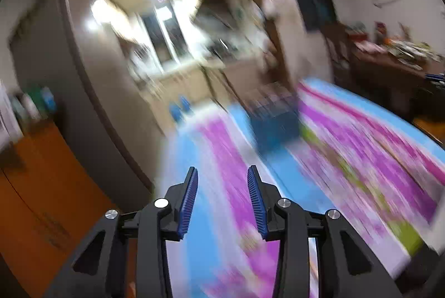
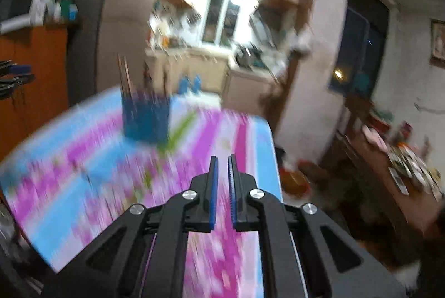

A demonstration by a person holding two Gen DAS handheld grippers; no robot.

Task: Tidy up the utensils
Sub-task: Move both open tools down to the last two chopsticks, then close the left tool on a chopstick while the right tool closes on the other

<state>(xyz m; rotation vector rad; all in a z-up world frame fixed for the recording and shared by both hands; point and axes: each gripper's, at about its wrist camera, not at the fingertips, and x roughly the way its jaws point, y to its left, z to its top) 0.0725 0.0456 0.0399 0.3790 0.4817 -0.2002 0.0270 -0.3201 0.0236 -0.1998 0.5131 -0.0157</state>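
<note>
Nearly everything ahead of me is smeared by motion blur, so I can tell little for certain. My left gripper hangs over the tablecloth with its jaws spread wide and nothing between the blue pads. My right gripper has its jaws drawn close, with only a thin slit between the pads; I see nothing held in it.

The blue holder stands on the cloth near the table's far side. In the right view it lies ahead and to the left, with thin brown sticks rising from its left side. They may be chopsticks, but the blur keeps me from saying so. In the left view the holder sits ahead and a little right of my jaws, and its contents are only a dark streaked mass. I cannot make out any loose utensils on the cloth: its pink, blue and green pattern runs into streaks, and a green smear beside the holder could be print or an object.

Behind the table the kitchen is washed out by bright lights. A white microwave sits on an orange cabinet at left, cut off by the frame. A cluttered side table lies at right. No writing or label is readable anywhere.
</note>
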